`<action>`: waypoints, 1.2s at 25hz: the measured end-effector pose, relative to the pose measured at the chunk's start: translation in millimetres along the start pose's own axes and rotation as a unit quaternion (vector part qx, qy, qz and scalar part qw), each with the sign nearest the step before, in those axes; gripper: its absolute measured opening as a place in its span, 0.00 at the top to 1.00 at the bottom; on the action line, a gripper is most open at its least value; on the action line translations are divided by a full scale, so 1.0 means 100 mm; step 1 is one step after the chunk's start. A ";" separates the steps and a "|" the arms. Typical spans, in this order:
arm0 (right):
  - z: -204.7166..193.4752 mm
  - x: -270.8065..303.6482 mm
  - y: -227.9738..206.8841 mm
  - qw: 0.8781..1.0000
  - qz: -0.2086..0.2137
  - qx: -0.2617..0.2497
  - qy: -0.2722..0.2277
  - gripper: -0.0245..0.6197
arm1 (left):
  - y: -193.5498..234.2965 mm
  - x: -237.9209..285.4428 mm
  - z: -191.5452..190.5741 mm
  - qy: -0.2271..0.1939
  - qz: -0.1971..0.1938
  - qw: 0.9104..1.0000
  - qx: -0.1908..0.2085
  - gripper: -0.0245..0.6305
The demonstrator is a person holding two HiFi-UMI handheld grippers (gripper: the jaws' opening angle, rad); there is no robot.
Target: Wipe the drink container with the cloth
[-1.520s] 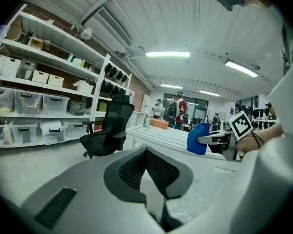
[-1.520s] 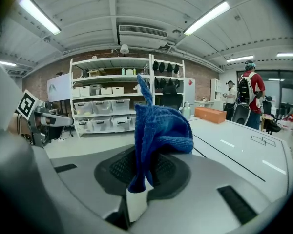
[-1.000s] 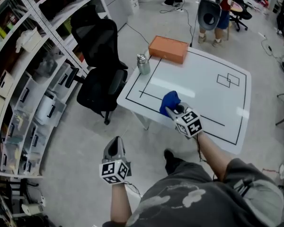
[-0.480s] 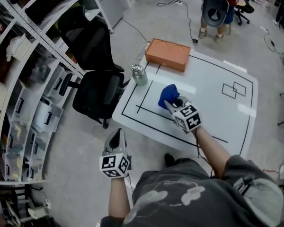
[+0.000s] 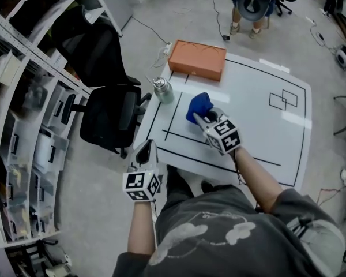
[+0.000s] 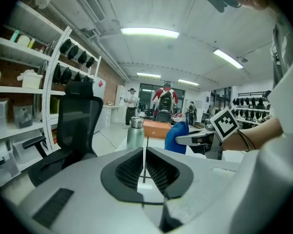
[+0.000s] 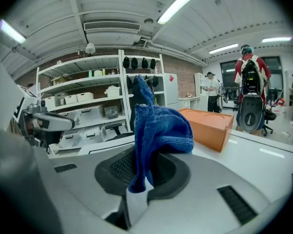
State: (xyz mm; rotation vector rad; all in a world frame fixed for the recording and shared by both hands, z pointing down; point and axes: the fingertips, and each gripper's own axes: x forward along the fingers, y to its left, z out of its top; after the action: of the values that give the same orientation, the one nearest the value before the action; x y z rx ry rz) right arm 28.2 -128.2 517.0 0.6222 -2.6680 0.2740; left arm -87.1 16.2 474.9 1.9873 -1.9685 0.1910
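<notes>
Cloth (image 5: 197,107), soft and limp, sits clamped in the right gripper (image 5: 202,119) while the left gripper (image 5: 145,153), shut and empty, hangs short of the probably slick steel bottle (image 5: 162,90) at the edge of the table (image 5: 259,131), best gripped mid-body.

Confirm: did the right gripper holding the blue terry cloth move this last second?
Yes. The right gripper, with the blue terry cloth, went forward past the white table's near black line, toward the silver metal bottle.

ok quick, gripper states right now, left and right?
Left gripper: closed, nothing between its jaws.
Right gripper: closed on the blue cloth.
</notes>
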 end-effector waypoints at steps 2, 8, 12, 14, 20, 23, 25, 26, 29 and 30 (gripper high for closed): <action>0.14 0.04 -0.07 1.000 -0.020 -0.010 -0.003 0.89 | 0.08 0.25 0.08 -0.002 -0.024 1.000 0.013 0.96; 0.40 0.23 -0.24 0.996 -0.083 -0.019 0.021 0.89 | 0.28 1.05 0.30 0.032 -0.129 0.989 0.061 0.76; 0.50 0.36 -0.33 0.992 -0.119 -0.013 0.030 0.89 | 0.39 1.49 0.39 0.039 -0.148 0.984 0.094 0.62; 0.53 0.43 -0.32 0.991 -0.126 -0.015 0.034 0.89 | 0.45 1.67 0.42 0.033 -0.144 0.983 0.108 0.52; 0.60 0.68 -0.20 0.986 -0.121 -0.085 0.073 0.89 | 0.38 1.90 0.33 0.052 -0.225 0.965 0.125 0.50; 0.73 0.81 -0.08 0.984 -0.109 -0.122 0.067 0.89 | 0.38 1.89 0.38 0.049 -0.260 0.958 0.108 0.50; 0.79 0.90 -0.01 0.983 -0.100 -0.140 0.062 0.89 | 0.39 1.92 0.33 0.058 -0.272 0.955 0.106 0.50; 0.79 0.95 0.02 0.982 -0.098 -0.150 0.066 0.89 | 0.40 1.93 0.30 0.063 -0.274 0.953 0.110 0.50; 0.76 1.09 0.06 0.977 -0.097 -0.171 0.084 0.89 | 0.41 2.00 0.23 0.072 -0.275 0.950 0.126 0.50; 0.74 1.13 0.07 0.976 -0.095 -0.173 0.089 0.90 | 0.41 2.02 0.23 0.072 -0.276 0.950 0.129 0.50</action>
State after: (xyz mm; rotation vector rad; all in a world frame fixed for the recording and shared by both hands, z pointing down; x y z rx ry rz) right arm -92.3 -185.4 495.0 0.6957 -2.3825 -0.1782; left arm -123.9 -181.7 525.6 2.5209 -1.2846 0.4529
